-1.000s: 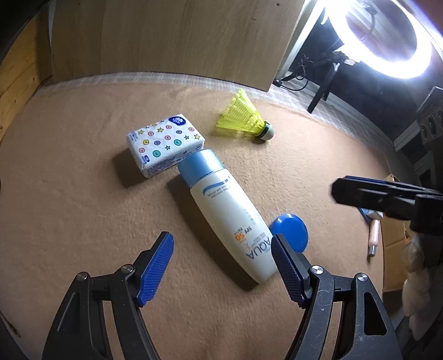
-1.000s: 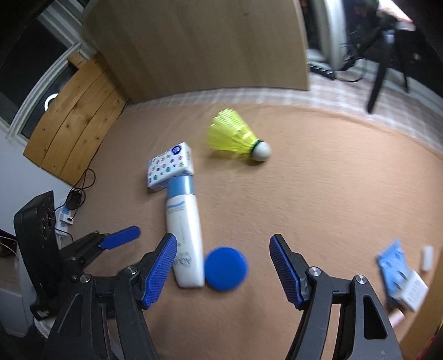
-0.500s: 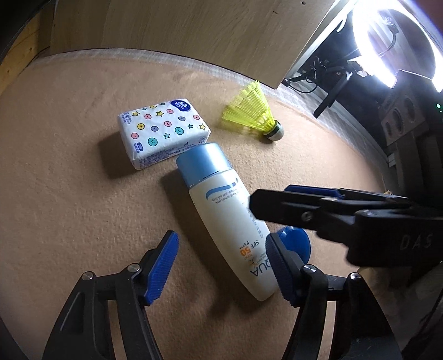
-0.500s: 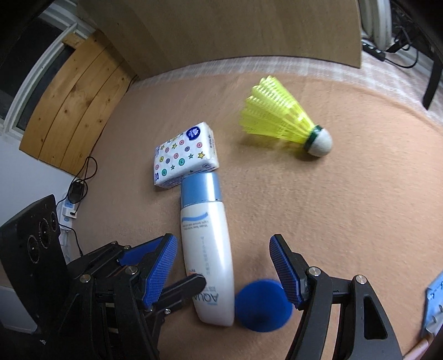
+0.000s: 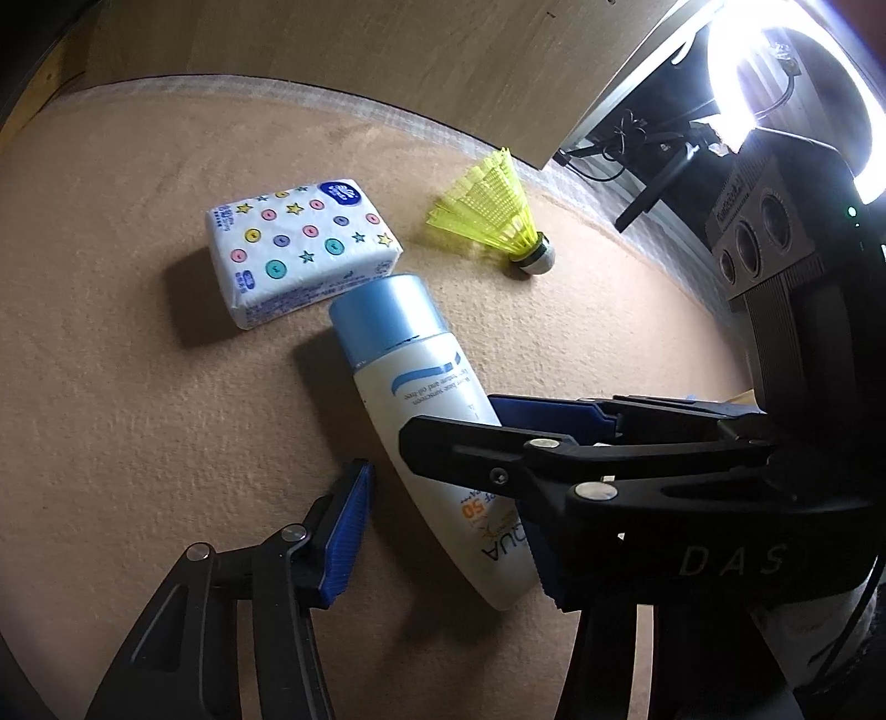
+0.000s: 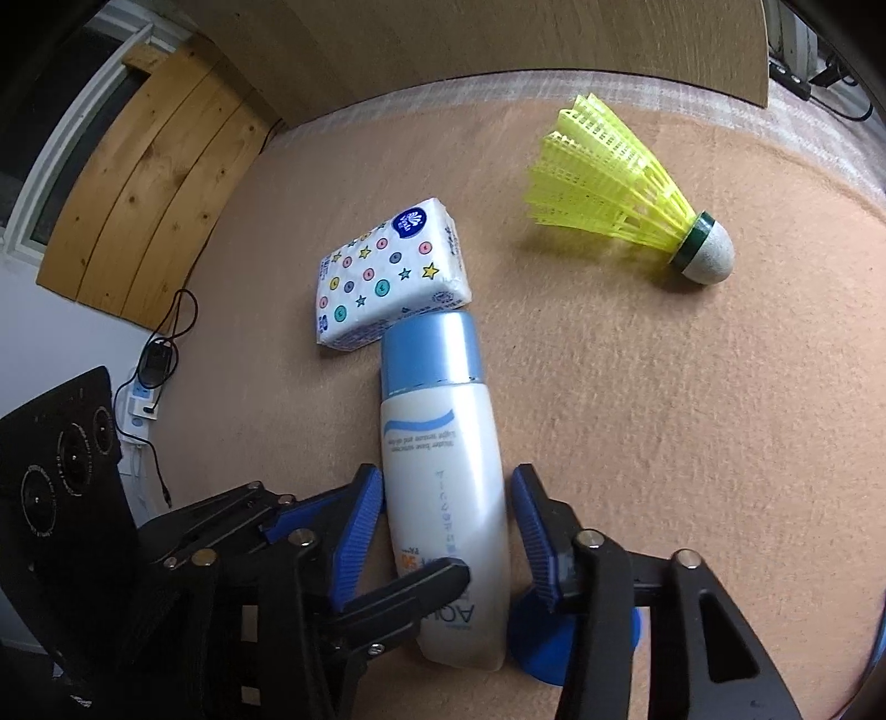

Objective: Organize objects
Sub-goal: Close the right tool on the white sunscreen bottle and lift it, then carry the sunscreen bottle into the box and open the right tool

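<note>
I see both grippers converging on the white sunscreen bottle (image 6: 443,498), which lies flat on the tan mat (image 6: 664,443), its blue cap toward 12 o'clock and just beside the tissue pack (image 6: 387,277).

Hidden or unclear:
- In the left wrist view, the right gripper (image 6: 446,529) crosses from 3 o'clock and covers the left gripper's (image 5: 443,531) far finger and part of the bottle label.
- In the right wrist view, the blue disc (image 6: 531,648) at 6 o'clock is mostly covered by the right finger.
- I cannot confirm pad contact on the bottle for either gripper.

Gripper state: the right gripper's jaws are closing with the bottle body between them, narrow gaps showing on both sides. The left gripper's jaws are closing around the bottle's lower end; a gap shows at its near pad.

Clearance: the yellow shuttlecock (image 6: 620,183) lies well apart at 1 o'clock. Open mat extends toward 3 o'clock. A wooden board (image 6: 443,44) bounds the mat at 12 o'clock; the mat edge drops off at 9 o'clock.
</note>
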